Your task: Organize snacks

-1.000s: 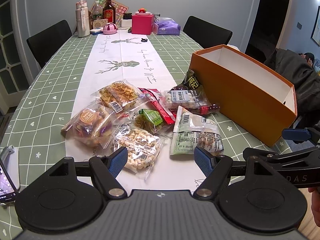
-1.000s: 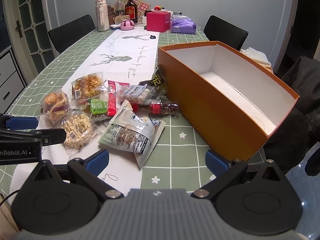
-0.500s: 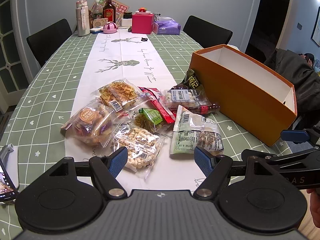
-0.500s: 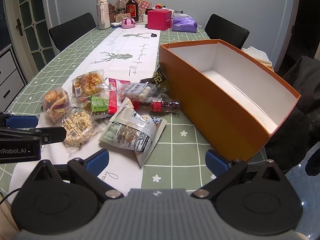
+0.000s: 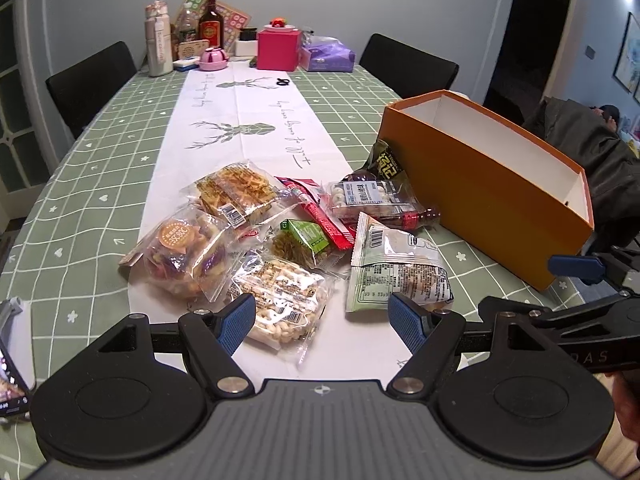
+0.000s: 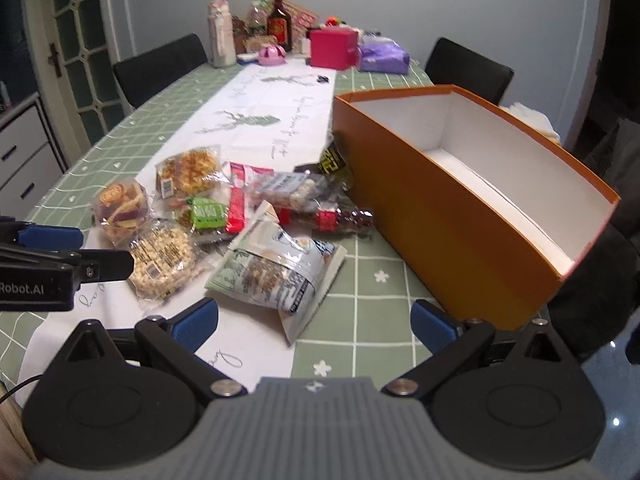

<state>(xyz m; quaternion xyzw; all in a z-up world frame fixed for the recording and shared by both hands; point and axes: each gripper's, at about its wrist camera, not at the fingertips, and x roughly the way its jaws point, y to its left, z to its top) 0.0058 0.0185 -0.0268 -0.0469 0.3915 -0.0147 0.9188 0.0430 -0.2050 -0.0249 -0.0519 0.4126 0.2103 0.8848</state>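
Little has changed since a second ago: the snack packets lie heaped on the bench beside the empty orange box. Left tool and right tool hover wide, empty (right view now blurred, labels unreadable).

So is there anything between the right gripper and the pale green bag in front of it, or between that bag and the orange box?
Nothing visible. The right gripper is open just short of the pale green bag, with only bare tablecloth between. From the bag to the orange box lies clear cloth, and the box stands open-topped.
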